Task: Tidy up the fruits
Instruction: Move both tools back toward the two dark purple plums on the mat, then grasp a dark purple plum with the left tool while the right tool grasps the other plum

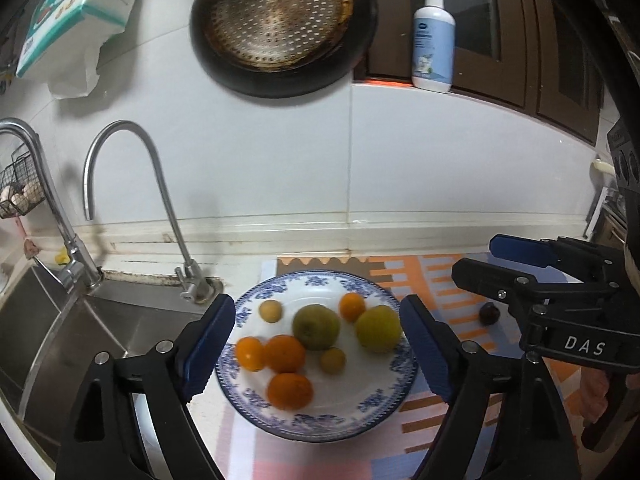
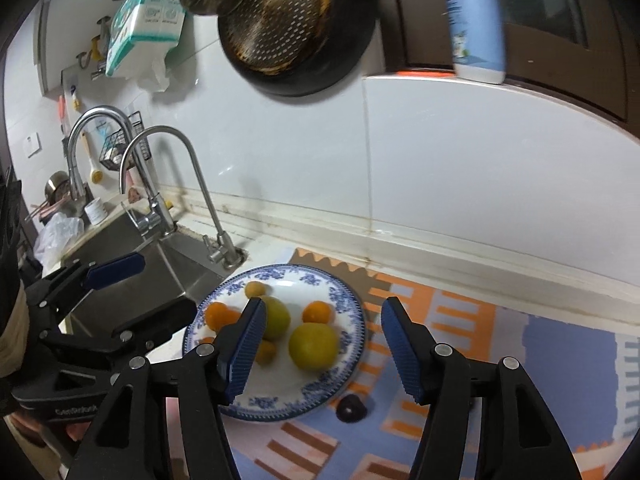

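A blue-and-white plate (image 1: 384, 396) (image 2: 344, 380) on a patterned mat holds several fruits: oranges such as one at the front (image 1: 289, 390), a green fruit (image 1: 316, 326) (image 2: 276, 316), a yellow-green fruit (image 1: 378, 327) (image 2: 313, 346) and small yellow ones (image 1: 270, 311). A dark fruit (image 1: 489, 314) (image 2: 351, 408) lies on the mat just off the plate's right rim. My left gripper (image 1: 318, 350) hangs open above the plate, nothing between its fingers. My right gripper (image 2: 324, 346) is open too, over the plate's right side, empty. Each gripper shows in the other's view, the right gripper (image 1: 476, 258) and the left gripper (image 2: 170, 284).
A steel sink (image 1: 60, 332) with two taps (image 1: 120, 168) lies left of the plate. A white tiled wall stands behind, with a hanging black pan and perforated tray (image 1: 280, 20), a tissue pack (image 1: 76, 12) and a pump bottle (image 1: 433, 40) on a ledge. The mat (image 2: 520, 344) stretches right.
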Demonstrator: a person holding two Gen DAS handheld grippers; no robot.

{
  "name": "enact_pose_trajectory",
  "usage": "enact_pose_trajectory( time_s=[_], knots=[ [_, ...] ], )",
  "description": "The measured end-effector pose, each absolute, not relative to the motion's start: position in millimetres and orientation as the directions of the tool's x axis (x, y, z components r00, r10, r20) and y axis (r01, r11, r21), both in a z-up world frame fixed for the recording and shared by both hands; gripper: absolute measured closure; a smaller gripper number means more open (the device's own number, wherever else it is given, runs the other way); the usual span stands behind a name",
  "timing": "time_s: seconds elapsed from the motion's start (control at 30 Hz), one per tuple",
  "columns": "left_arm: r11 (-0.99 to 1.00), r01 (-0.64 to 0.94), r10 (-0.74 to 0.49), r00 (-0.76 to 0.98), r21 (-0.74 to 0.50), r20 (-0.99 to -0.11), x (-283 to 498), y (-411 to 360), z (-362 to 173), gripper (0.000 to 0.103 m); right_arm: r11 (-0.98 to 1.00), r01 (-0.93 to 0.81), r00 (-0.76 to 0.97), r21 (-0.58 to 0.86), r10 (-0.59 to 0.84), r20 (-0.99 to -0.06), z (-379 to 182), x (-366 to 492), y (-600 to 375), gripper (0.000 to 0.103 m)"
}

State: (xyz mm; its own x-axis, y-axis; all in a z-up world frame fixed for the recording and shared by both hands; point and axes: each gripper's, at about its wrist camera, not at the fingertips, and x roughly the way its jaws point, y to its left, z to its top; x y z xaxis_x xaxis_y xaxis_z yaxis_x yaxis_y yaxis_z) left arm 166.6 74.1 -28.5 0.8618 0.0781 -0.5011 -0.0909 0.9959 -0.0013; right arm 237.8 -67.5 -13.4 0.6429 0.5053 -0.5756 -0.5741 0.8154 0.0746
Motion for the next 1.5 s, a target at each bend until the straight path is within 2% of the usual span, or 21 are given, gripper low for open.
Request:
enact_pose_trajectory(
  time_s=[0.43, 1.0, 1.17, 1.4, 1.5],
  knots=[
    [1.000, 0.018, -0.020, 0.858, -0.010, -0.513, 174, 26, -37, 0.016, 0.863, -0.501, 0.684, 0.059, 0.437, -0.585, -18, 231, -123, 0.042],
    [0.989, 0.125, -0.063, 0.829, 0.075, -0.556, 187, -19, -75, 0.017, 0.893, -0.450, 0.669, 0.011, 0.345, -0.658, -57, 238, -162, 0.042],
    [0.985, 0.155, -0.083, 0.809, 0.076, -0.581, 193, -25, -89, 0.024, 0.898, -0.441, 0.659, 0.013, 0.333, -0.674, -71, 242, -166, 0.042],
    [0.979, 0.197, -0.121, 0.767, 0.053, -0.630, 204, -31, -107, 0.044, 0.901, -0.432, 0.640, 0.027, 0.328, -0.695, -87, 252, -170, 0.042],
    [0.976, 0.214, -0.137, 0.749, 0.042, -0.648, 209, -32, -113, 0.049, 0.901, -0.432, 0.628, 0.039, 0.332, -0.704, -94, 257, -170, 0.042]
  ],
)
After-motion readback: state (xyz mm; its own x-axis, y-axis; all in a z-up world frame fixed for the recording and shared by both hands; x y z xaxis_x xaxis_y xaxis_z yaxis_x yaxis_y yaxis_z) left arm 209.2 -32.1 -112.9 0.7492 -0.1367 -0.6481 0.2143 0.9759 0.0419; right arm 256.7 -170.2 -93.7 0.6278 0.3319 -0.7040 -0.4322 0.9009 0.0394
